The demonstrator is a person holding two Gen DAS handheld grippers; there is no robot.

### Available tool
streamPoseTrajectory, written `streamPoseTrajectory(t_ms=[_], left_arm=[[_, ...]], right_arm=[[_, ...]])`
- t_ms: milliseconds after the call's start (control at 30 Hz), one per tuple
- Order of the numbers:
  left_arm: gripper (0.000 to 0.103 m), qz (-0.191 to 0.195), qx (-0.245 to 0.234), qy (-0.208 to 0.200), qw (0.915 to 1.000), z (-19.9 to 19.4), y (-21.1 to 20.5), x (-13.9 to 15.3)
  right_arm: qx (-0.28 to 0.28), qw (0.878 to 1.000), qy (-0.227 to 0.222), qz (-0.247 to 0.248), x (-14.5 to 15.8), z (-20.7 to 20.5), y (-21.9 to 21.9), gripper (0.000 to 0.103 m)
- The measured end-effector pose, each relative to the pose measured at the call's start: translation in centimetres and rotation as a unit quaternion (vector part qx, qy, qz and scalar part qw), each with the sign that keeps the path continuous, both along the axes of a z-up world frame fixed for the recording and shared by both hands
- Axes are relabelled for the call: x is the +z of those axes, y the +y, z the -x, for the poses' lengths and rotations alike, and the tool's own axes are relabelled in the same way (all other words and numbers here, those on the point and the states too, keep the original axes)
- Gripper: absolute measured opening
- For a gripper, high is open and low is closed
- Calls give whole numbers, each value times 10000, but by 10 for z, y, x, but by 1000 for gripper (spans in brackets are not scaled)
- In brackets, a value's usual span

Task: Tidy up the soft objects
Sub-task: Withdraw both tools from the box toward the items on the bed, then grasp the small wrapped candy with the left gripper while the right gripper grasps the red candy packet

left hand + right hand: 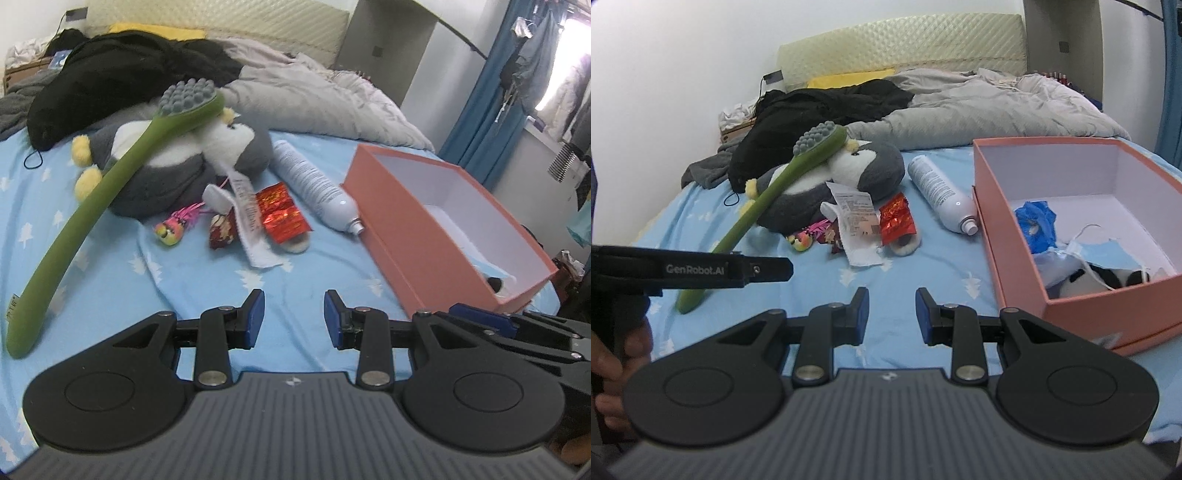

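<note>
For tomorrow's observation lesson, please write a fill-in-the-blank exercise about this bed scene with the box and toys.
1. The green brush leans on the plush ____.
2. The white spray bottle lies on the sheet, ____ the pink box.
3. Both hand-held grippers, left and right, are ____ and hold nothing.
4. The blue face mask lies ____ the pink box.

Missing words: penguin; outside; open; inside

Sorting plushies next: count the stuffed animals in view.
2. The penguin lies on the bed under the green brush. A black-and-white plush sits in the pink box, partly covered; more may be hidden there.
</note>
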State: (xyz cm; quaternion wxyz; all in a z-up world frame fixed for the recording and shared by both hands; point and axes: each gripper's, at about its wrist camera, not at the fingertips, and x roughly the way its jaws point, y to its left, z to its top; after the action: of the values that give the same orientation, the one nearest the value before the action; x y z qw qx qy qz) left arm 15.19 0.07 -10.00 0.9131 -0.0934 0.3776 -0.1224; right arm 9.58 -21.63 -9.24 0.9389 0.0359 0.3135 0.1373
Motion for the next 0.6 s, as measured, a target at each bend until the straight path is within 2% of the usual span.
streamPoseTrajectory(t_ms=[333, 400, 467, 567, 600], left_arm=[[41, 154, 306, 188, 9992, -51, 20, -32], [41, 210, 385, 219, 9988, -63, 24, -39], [41, 278, 462, 266, 9982, -74, 28, -46], [42, 357, 538, 277, 9975, -91, 32, -55], [45, 396, 551, 283, 9973, -96, 34, -57]], right_arm=[[29, 10000, 69, -28, -16, -45, 4, 31], [37, 10000, 65, -54, -18, -55, 4, 36], [40, 9999, 43, -94, -20, -64, 5, 48], [86, 9998, 42, -181, -23, -79, 7, 48], [91, 9997, 46, -201, -24, -84, 8, 48]])
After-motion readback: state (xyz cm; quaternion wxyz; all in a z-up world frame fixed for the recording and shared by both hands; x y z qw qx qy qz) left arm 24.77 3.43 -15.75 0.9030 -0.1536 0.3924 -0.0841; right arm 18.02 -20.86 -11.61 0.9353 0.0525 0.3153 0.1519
